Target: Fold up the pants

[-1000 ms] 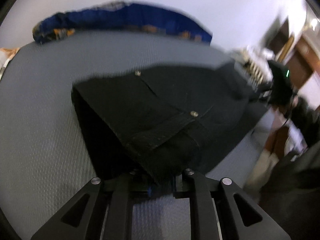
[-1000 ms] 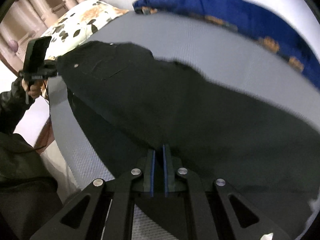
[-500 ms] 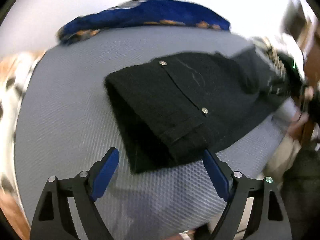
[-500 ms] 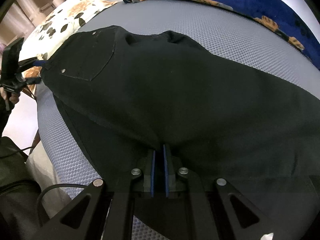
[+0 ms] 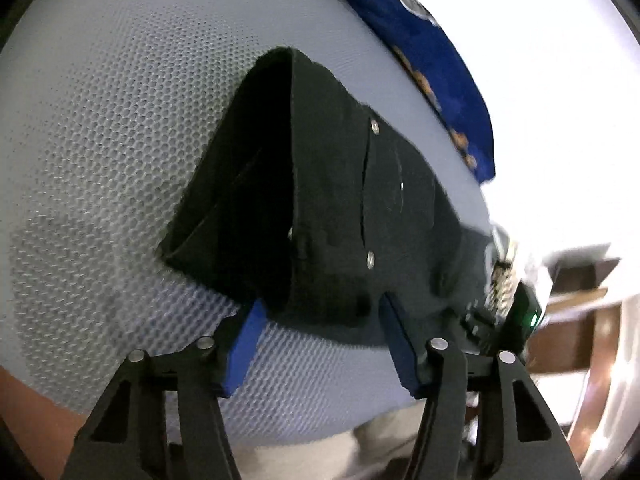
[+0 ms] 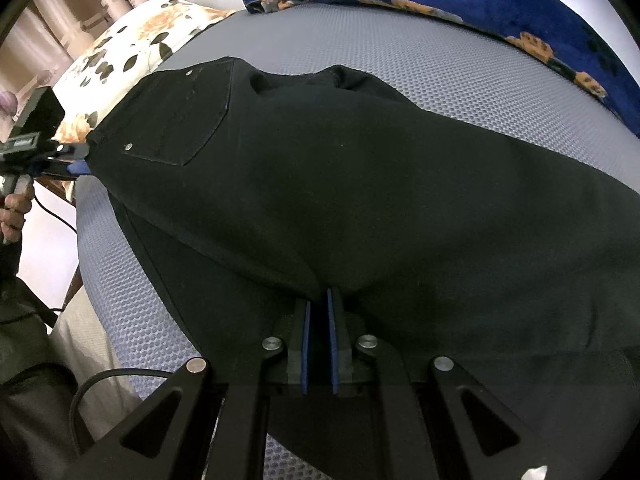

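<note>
From your left wrist camera, the black pants (image 5: 340, 200) lie on a grey honeycomb-textured mattress (image 5: 100, 140), waistband end toward you, the waist opening gaping as a dark hollow on the left. Two metal rivets mark a pocket on the right part. Your left tongs (image 5: 320, 320) stand apart with the waistband edge between their blue pads (image 5: 246, 344); the jaws have just been closing in from a wider spread, but the pads do not yet press on the cloth, so nothing is gripped. A blue blanket with orange flowers (image 5: 420, 40) runs along the far upper right side of the mattress.

From your right wrist camera, the pants (image 6: 360, 200) spread wide across the mattress (image 6: 460, 68), the back pocket up at the left. Your right tongs (image 6: 319, 300) are clenched on a fold of the black cloth at the near edge, the blue pads almost meeting with the fabric pinched between them. At the far left your left tongs (image 6: 78, 160) reach the waistband corner, with your hand (image 6: 14, 208) on the handle below. A floral pillow (image 6: 132, 48) lies beyond, and the blue blanket (image 6: 480, 4) lines the top.
</note>
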Tool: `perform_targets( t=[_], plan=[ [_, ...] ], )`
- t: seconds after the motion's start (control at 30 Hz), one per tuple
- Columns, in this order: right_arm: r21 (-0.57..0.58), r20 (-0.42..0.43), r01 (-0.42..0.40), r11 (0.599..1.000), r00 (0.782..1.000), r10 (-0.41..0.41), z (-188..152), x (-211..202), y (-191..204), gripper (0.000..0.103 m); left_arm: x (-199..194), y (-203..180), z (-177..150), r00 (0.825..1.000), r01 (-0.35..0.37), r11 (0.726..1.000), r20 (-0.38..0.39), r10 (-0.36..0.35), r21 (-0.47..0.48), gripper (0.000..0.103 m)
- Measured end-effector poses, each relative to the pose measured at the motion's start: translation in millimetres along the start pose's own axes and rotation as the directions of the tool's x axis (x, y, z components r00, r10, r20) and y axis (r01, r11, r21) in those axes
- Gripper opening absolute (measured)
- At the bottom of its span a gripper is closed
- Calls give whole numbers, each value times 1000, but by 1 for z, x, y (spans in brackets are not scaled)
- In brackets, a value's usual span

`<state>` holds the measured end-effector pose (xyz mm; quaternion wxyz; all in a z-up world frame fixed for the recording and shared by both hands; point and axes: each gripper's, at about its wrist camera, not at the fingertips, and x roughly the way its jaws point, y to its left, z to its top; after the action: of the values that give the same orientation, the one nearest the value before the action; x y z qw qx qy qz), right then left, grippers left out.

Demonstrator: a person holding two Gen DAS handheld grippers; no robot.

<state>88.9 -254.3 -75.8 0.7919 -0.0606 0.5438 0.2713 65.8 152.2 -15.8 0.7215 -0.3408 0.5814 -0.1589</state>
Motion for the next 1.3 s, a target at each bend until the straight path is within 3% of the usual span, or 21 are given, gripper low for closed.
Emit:
perform_targets(
  t=[0.03, 0.07, 0.17, 0.33, 0.47, 0.6, 0.73, 0.8, 0.83, 0.9, 1.1, 1.2, 1.3],
  plan=[
    [1, 1, 1, 1000, 1000, -1, 0, 0, 0, 8, -1, 0, 3, 1000, 8, 1000, 17, -7, -14, 49],
    [4, 2, 2, 1000, 1000, -2, 0, -1, -1, 8, -3, -2, 6, 999, 10, 1000, 33, -10, -12, 30],
    [25, 13, -12, 1000, 1000, 12, 0, -7, -1, 8, -7, -11, 13, 998, -52, 998, 36, 50, 40, 20],
    [4, 49, -16, 1000, 999, 16, -2, -33, 14, 8, -14, -27, 23, 992, -128, 968, 26, 125, 214, 19],
    [0, 38, -74, 997, 997, 74, -7, -41, 31, 8, -11, -24, 36, 977, -210, 911, 57, 203, 355, 20],
    [-17, -16, -95, 995, 995, 95, -14, -23, 52, 8, -12, -2, 42, 972, -230, 890, 57, 226, 392, 20],
    [-3, -37, -94, 996, 995, 94, -22, -9, 57, 8, -6, 13, 28, 967, -252, 852, 76, 245, 460, 23],
    [32, -31, -115, 993, 993, 116, -20, -9, 51, 8, -6, 16, 24, 965, -260, 850, 102, 240, 458, 31],
    [48, -33, -124, 991, 992, 126, -20, -8, 49, 8, -6, 16, 23, 960, -278, 847, 118, 252, 454, 35],
    [60, -30, -124, 990, 992, 126, -20, -7, 49, 11, -5, 13, 20, 937, -350, 823, 170, 306, 447, 55],
    [145, 31, -156, 977, 988, 153, -24, -28, 44, 30, -24, -7, 8, 898, -438, 793, 254, 360, 423, 58],
    [201, 106, -171, 965, 983, 153, -35, -57, 29, 31, -47, -22, -6, 848, -518, 737, 372, 377, 435, 58],
    [285, 166, -149, 947, 981, 105, -52, -82, 2, 31, -43, -57, -23, 838, -532, 663, 437, 326, 527, 58]
  ],
)
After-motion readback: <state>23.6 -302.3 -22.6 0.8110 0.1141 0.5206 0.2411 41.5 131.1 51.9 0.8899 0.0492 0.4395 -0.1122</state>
